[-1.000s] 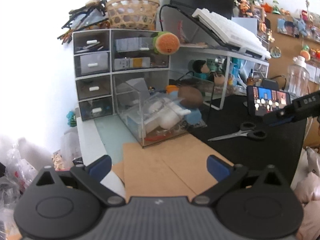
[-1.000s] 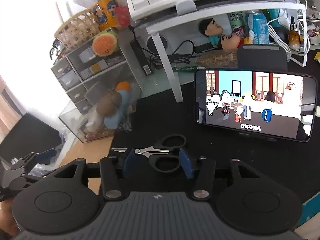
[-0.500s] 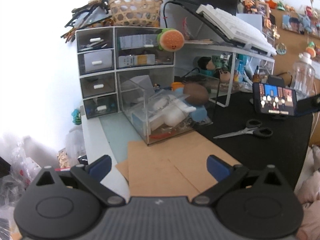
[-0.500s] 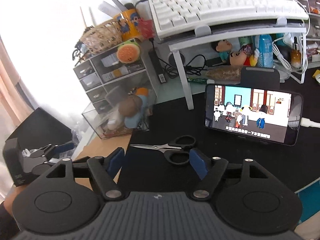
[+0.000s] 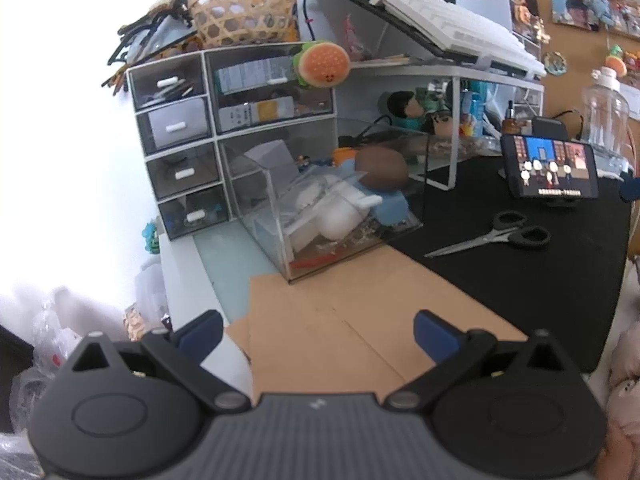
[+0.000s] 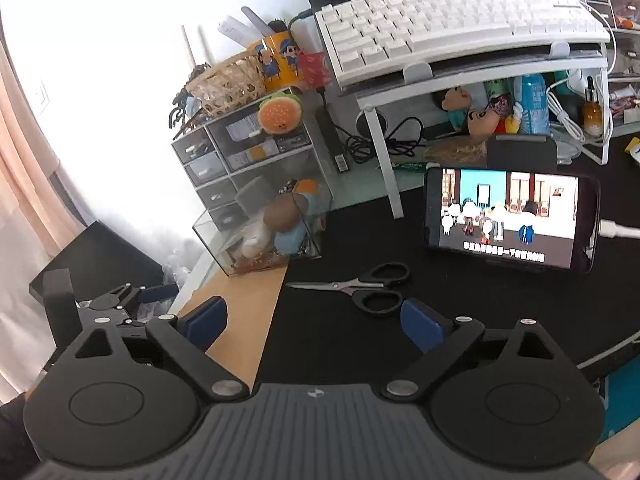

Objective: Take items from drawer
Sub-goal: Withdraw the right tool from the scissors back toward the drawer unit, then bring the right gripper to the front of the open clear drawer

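Cluttered counter (image 5: 520, 280) | clear drawer (image 5: 332, 216) pulled out of organizer (image 5: 240, 128), long axis toward camera, toys inside | scissors (image 6: 360, 286) blades pointing left | left gripper (image 5: 316, 332) fingers wide, empty | right gripper (image 6: 316, 316) fingers wide, empty

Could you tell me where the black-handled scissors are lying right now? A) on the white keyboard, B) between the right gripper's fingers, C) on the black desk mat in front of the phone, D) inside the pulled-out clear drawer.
C: the scissors lie flat on the black mat, in front of the phone, and the open right gripper holds nothing.
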Available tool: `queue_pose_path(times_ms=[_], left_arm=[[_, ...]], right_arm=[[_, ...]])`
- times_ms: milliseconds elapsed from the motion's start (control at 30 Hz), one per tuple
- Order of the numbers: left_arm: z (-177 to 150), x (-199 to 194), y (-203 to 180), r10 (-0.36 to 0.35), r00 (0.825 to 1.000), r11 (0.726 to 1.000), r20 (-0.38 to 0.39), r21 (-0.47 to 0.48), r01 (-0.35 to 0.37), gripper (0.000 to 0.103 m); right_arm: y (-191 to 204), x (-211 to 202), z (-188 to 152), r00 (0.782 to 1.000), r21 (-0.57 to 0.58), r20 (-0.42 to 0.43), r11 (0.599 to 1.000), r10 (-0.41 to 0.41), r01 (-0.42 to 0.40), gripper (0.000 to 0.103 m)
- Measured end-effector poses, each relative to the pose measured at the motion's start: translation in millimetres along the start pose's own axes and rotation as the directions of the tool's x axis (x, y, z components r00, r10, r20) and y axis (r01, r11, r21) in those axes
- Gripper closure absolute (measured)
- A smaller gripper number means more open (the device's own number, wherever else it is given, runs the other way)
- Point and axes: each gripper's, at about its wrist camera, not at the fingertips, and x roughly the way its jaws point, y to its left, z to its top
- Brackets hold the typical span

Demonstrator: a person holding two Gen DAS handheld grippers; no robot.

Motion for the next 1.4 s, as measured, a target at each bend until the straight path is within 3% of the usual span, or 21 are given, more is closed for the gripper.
queue_pose_path(times_ms=[300,433,567,767,833,1000,1167,1400], left_arm=[[-3,-6,-2,-0.008,1.000,1.000,0.026,0.014,0.008,0.000],[0,-6,4,-0.059,0.997,0.998,0.040,-0.001,0.059,0.000],[5,-7,10,-0.081,0.996,0.996,0.030,0.033,0.080,0.000],[24,2,42,-0.115,0.993,0.992,-0.007,-0.043,0.115,0.000],[31,6,50,-0.107,0.994,0.993,-0.016,-0.051,0.106,0.000],[47,7,63,-0.079,0.997,0.996,-0.009,-0.052,0.079,0.000],[49,11,58,-0.032,0.999,0.998,-0.011,-0.049,0.031,0.000],[46,-8,30,-0.010,1.000,0.998,0.013,-0.065,0.011,0.000]], right_arm=[[10,13,7,0.999,-0.037,-0.025,0.999,-0.026,0.025,0.003],[22,31,21,0.999,-0.065,-0.042,0.997,-0.032,0.029,0.003],[44,70,39,0.994,-0.118,-0.104,0.993,0.016,-0.028,0.003],[73,122,60,0.984,-0.118,-0.162,0.989,0.071,-0.091,0.003],[82,129,66,0.986,-0.125,-0.151,0.988,0.075,-0.095,0.003],[95,135,66,1.000,-0.175,-0.031,0.985,-0.007,0.001,0.003],[92,139,58,0.996,-0.192,0.074,0.979,-0.049,0.062,0.003],[93,119,34,0.989,-0.246,0.143,0.969,0.026,0.010,0.003]])
